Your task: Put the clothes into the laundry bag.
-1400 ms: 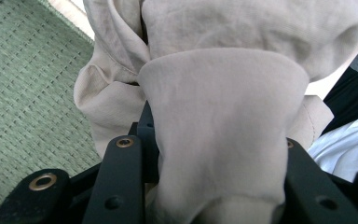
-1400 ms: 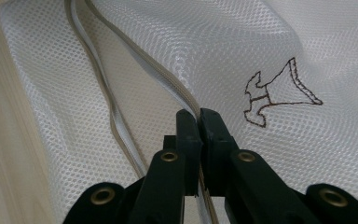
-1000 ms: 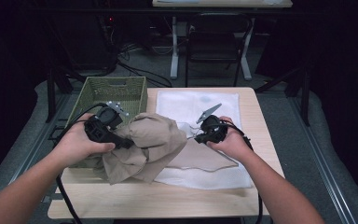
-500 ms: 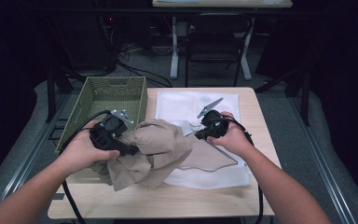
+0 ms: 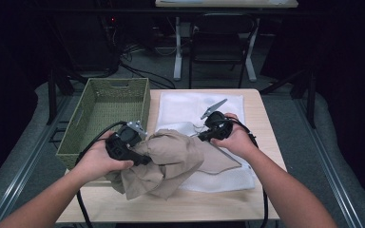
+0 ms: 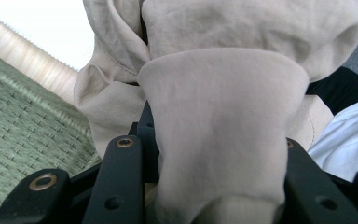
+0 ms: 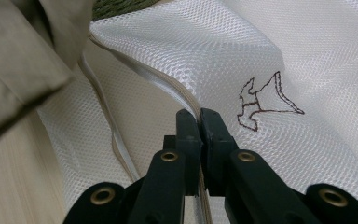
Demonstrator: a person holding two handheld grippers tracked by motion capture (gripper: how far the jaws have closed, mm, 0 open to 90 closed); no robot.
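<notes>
A wooden table [image 5: 218, 204] sits mid-frame in a dark room, a green woven basket [image 5: 100, 107] at its left edge. At lower centre, the left gripper [image 5: 145, 159] clamps a bunched beige garment [image 5: 171, 161]. The right gripper [image 7: 199, 122], jaws pinched together, holds the zipper edge of a white mesh bag [image 7: 270, 60] spread at centre right.

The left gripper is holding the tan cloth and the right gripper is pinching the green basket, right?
Not quite. The right gripper is pinching the white mesh bag's zipper edge, not the green basket, as the right gripper view shows. The left gripper does hold the tan cloth.
</notes>
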